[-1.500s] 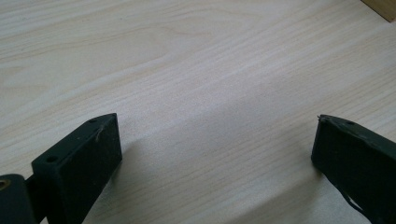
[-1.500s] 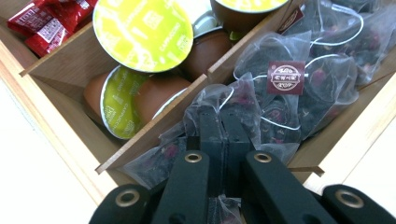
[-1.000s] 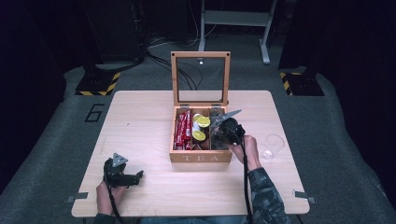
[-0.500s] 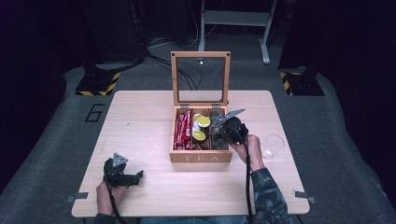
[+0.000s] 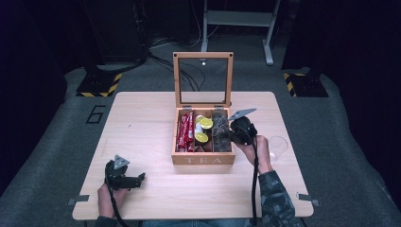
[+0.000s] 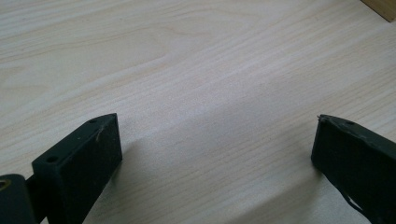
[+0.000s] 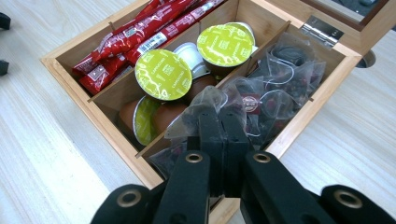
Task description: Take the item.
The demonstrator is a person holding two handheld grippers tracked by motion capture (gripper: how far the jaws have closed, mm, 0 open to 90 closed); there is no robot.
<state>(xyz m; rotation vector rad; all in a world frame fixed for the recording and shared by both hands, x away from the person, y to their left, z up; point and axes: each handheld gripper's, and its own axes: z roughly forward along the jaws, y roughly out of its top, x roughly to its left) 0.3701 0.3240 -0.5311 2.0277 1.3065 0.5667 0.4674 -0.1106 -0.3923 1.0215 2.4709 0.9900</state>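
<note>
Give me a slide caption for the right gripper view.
Right gripper shut on a tea bag over the open wooden tea box.

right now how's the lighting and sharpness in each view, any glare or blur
High view: the table is lit, the room around it dark, small things soft. Left gripper view: even light, the open left gripper casts soft shadows on the wood. Right gripper view: sharp and bright, glare on the red sachets and green capsule lids, the right gripper shut on a tea bag.

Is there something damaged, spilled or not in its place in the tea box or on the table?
Nothing stands out. The tea box holds red sticks, capsules and tea bags in separate compartments. The right gripper pinches one tea bag. A clear cup stands upright beside the box.
</note>
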